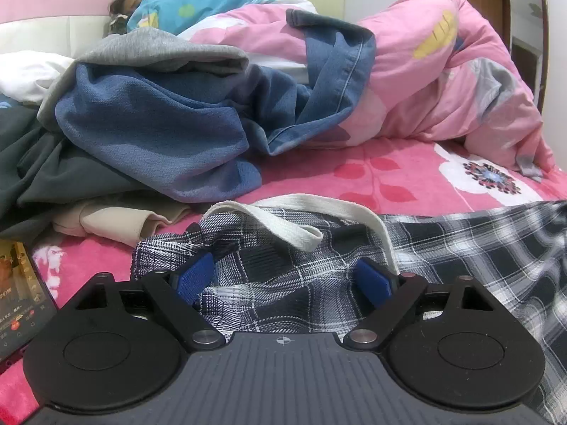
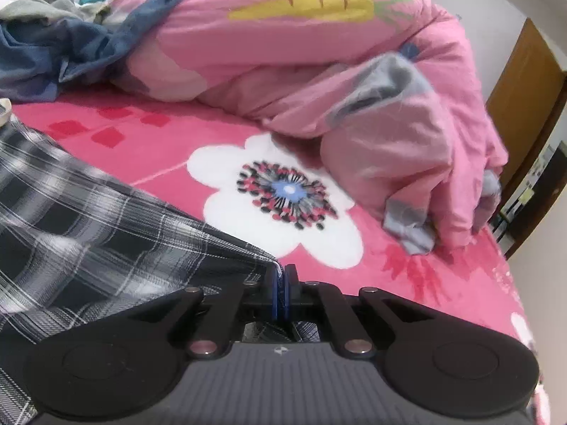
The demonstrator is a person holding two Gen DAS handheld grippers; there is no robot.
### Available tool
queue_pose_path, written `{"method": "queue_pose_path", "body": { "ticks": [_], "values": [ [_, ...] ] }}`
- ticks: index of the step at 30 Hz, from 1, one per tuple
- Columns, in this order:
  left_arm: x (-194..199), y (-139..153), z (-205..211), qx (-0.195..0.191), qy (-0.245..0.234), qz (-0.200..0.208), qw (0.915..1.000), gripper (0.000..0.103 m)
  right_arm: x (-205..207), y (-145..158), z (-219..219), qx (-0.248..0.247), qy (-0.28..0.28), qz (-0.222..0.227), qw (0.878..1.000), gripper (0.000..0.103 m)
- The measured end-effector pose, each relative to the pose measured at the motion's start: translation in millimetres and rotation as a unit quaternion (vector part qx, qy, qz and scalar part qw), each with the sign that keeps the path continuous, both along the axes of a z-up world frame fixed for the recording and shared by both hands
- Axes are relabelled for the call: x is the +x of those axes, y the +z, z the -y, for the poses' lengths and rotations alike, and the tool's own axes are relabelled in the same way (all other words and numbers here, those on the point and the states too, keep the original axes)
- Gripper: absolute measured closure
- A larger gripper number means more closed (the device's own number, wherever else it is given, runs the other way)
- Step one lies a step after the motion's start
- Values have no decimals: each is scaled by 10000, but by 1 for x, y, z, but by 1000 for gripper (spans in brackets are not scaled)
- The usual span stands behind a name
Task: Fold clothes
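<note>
A black-and-white plaid garment [image 1: 460,248] with a white drawstring [image 1: 294,226] lies on the pink flowered bed sheet [image 1: 389,177]. My left gripper [image 1: 283,278] stands wide open over its bunched waist end, with folds of plaid cloth lying between the blue pads [image 1: 195,276]. In the right wrist view the same plaid garment [image 2: 88,219] stretches away to the left. My right gripper [image 2: 282,276] is shut on its edge, and the cloth is pulled taut from the pinch.
A heap of clothes fills the back left: blue denim [image 1: 159,124], a grey piece [image 1: 159,53], a dark garment [image 1: 53,177], a beige one [image 1: 117,219]. A lit phone [image 1: 21,290] lies at the left. A pink quilt [image 2: 354,88] is bunched behind. A person [image 1: 124,3] lies at the far end.
</note>
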State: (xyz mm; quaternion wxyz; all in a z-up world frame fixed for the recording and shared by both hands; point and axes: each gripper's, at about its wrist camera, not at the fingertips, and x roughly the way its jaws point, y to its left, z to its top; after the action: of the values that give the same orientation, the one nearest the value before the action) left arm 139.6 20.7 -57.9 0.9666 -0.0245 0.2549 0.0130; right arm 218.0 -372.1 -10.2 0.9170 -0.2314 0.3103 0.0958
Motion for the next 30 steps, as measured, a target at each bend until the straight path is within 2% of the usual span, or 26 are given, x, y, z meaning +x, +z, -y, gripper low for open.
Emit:
{"method": "queue_pose_path", "body": {
  "ticks": [2,3,5,6,8,9,11,15,17,18,20,22,25,28,30],
  "values": [
    [0,0,0,10,-2,-3,10000,14,14,-15,7,240,-87,-407,9988,97],
    [0,0,0,12,-3,-4,10000,14,18,-13,16,515,-208,-500,9972,94],
    [0,0,0,17,-5,-6,10000,14,23,-2,36,1178,-510,-582,9900,72],
    [0,0,0,20,-6,-6,10000,14,23,6,53,1643,-749,-590,9818,60],
    [1,0,0,22,-7,-7,10000,14,16,24,90,2606,-1280,-553,9553,58],
    [1,0,0,22,-6,-7,10000,14,7,34,111,3028,-1561,-454,9391,54],
    [1,0,0,22,-6,-7,10000,14,-19,52,149,3719,-2119,-144,9037,53],
    [1,0,1,51,-1,-14,10000,14,-86,79,218,5130,-2864,381,8083,52],
    [1,0,2,80,4,-23,10000,14,-118,83,242,5310,-3195,536,7830,52],
    [2,0,2,101,8,-29,9999,14,-131,84,249,5231,-3358,576,7812,51],
    [2,0,4,148,14,-44,9999,14,-155,86,261,4959,-3675,627,7843,51],
    [2,0,5,203,23,-58,9998,14,-169,87,262,4565,-3716,616,8060,51],
    [2,-1,8,281,39,-73,9996,14,-175,88,244,3602,-3478,529,8640,52],
    [3,-1,11,390,63,-99,9992,14,-167,76,206,2282,-2928,380,9278,55],
    [4,-2,14,481,82,-120,9987,14,-159,59,180,1398,-2529,211,9571,59]
  ]
}}
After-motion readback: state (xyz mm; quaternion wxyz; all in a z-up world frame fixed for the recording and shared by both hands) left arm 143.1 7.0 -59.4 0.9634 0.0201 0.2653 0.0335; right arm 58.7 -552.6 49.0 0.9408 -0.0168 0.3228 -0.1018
